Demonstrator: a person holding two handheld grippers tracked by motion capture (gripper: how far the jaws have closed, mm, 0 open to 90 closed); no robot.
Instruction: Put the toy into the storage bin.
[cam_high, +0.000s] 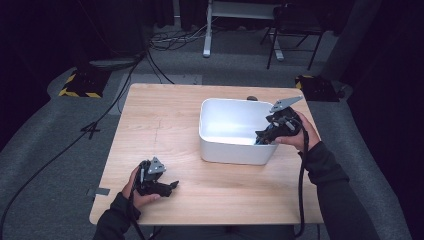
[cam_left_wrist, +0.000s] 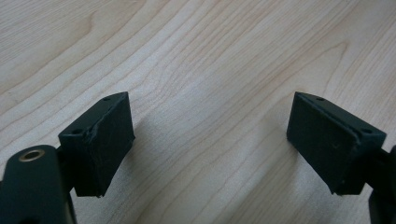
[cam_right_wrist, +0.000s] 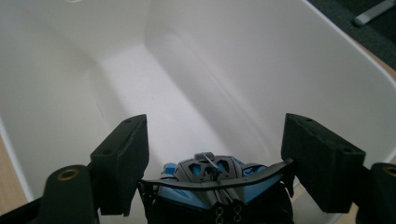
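Note:
A white plastic bin (cam_high: 235, 151) stands on the wooden table (cam_high: 160, 117), right of centre. My right gripper (cam_high: 261, 138) reaches over the bin's right rim and points down into it. In the right gripper view its jaws (cam_right_wrist: 217, 144) are shut on a blue and black toy car (cam_right_wrist: 212, 184), gripped at its rear wing, just above the bin's white floor (cam_right_wrist: 154, 88). My left gripper (cam_high: 171, 186) rests low at the table's front left, jaws pointing right. In the left gripper view it (cam_left_wrist: 210, 128) stands open over bare wood (cam_left_wrist: 196, 46), with nothing between the pads.
A small dark object (cam_high: 251, 98) lies just behind the bin. Beyond the table, cables (cam_high: 165, 40) run over the grey floor, with a chair (cam_high: 295, 30) and a white desk leg (cam_high: 207, 30) at the back. A yellow-striped base (cam_high: 80, 86) sits at the back left.

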